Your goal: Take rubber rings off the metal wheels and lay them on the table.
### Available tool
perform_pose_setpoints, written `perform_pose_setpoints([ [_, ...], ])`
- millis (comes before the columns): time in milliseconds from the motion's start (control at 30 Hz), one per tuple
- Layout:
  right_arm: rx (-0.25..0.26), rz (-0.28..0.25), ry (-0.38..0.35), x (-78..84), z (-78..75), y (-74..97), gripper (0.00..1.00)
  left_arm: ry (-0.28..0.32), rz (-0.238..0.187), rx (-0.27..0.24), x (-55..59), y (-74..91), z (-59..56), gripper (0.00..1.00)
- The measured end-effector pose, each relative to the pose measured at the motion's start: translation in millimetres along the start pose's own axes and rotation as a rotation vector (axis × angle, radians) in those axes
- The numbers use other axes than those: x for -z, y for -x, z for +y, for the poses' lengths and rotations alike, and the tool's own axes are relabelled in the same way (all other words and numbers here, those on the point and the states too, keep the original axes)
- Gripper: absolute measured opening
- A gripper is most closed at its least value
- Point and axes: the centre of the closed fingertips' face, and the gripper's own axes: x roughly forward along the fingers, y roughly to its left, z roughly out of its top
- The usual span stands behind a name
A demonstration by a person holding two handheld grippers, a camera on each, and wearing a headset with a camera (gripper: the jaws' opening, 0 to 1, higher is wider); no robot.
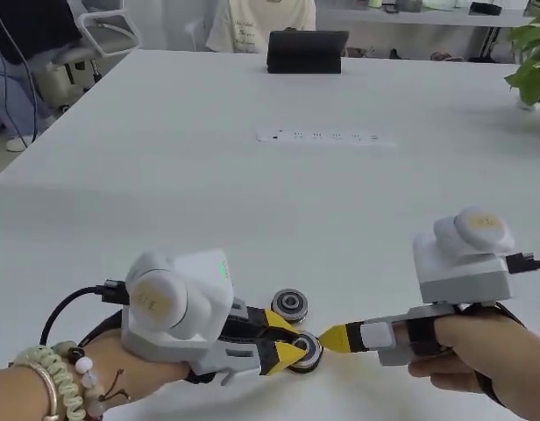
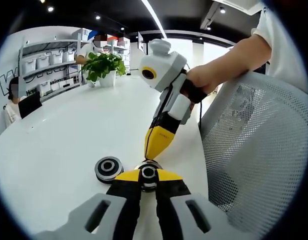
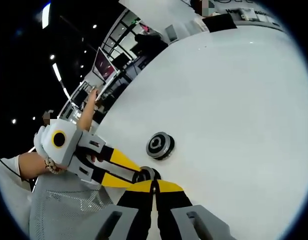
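Note:
A small metal wheel with a black rubber ring [image 1: 311,349] [image 2: 148,172] [image 3: 145,174] lies near the table's front edge. My left gripper [image 1: 294,350] [image 2: 148,177] is shut on it, one yellow tip on each side. My right gripper [image 1: 328,338] [image 3: 154,185] comes in from the right. Its jaws are shut and its tips touch the wheel's rim. I cannot tell whether they pinch the ring. A second ringed wheel [image 1: 290,304] [image 2: 109,168] [image 3: 160,145] lies flat just behind, apart from both grippers.
A white power strip [image 1: 327,136] lies at mid-table. A black case [image 1: 307,51] stands at the far edge and a green plant [image 1: 533,66] at the far right. A mesh chair back [image 2: 254,150] stands beside the table's near edge.

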Motion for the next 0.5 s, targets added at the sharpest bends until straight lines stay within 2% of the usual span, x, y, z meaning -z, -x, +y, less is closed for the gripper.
perform_pose_setpoints([
  [500,-0.026,-0.012,-0.048,-1.7,2.8,0.7,0.00,0.017,-0.004,0.005,-0.1,-0.2,0.6,0.05],
])
